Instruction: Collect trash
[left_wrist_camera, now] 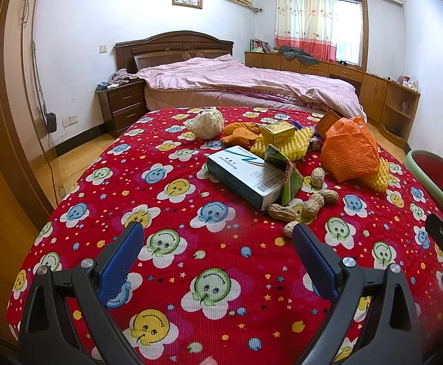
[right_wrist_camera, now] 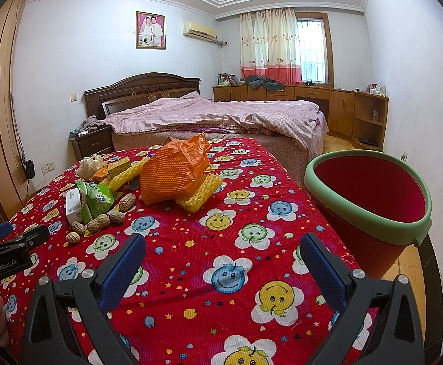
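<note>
- Both claws hang spread wide and empty above a red smiley-print cloth covering the counter (right_wrist_camera: pixel 227 237): the left claw (left_wrist_camera: pixel 218 237) at the bottom of its frame, the right claw (right_wrist_camera: pixel 223 249) likewise.
- The trash sits heaped at centre right of the left view: a white medicine box (left_wrist_camera: pixel 245 176), a green wrapper (left_wrist_camera: pixel 285 176) leaning on it, loose peanuts (left_wrist_camera: pixel 309 203), yellow foam netting (left_wrist_camera: pixel 285 146), an orange bag (left_wrist_camera: pixel 349 149), a small yellow box (left_wrist_camera: pixel 277 132) and a crumpled white wad (left_wrist_camera: pixel 206 121).
- A red bucket with a green rim (right_wrist_camera: pixel 370 191) stands at the right of the right view, at the counter's edge and tilted towards the camera; what holds it cannot be seen.
- Risk, as judged: the peanuts are small and round, so a pinch may squirt one off the cloth onto the floor.
- The wrapper rests on the box; lifting either may topple the other and scatter the peanuts.
- The bag and netting overlap, so one grab may drag both.
- The bucket looks easy to knock during a drop.
</note>
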A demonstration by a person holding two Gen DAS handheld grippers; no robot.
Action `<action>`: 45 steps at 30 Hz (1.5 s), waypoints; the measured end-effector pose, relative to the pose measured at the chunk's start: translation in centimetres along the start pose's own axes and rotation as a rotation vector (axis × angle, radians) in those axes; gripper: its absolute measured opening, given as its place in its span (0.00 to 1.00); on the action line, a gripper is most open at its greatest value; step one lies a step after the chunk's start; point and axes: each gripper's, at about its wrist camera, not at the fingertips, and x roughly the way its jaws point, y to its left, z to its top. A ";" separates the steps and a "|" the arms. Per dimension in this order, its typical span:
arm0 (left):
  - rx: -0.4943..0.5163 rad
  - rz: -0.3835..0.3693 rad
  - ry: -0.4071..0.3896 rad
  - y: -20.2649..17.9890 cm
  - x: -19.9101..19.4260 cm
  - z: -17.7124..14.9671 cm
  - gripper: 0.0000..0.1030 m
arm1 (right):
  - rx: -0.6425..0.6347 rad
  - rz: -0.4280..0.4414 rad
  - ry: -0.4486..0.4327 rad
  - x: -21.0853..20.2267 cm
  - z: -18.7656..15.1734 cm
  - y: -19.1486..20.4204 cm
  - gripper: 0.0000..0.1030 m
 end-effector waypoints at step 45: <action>-0.072 -0.107 0.290 -1.1 11.3 7.1 0.94 | 0.029 0.042 0.216 5.8 5.8 -0.5 1.00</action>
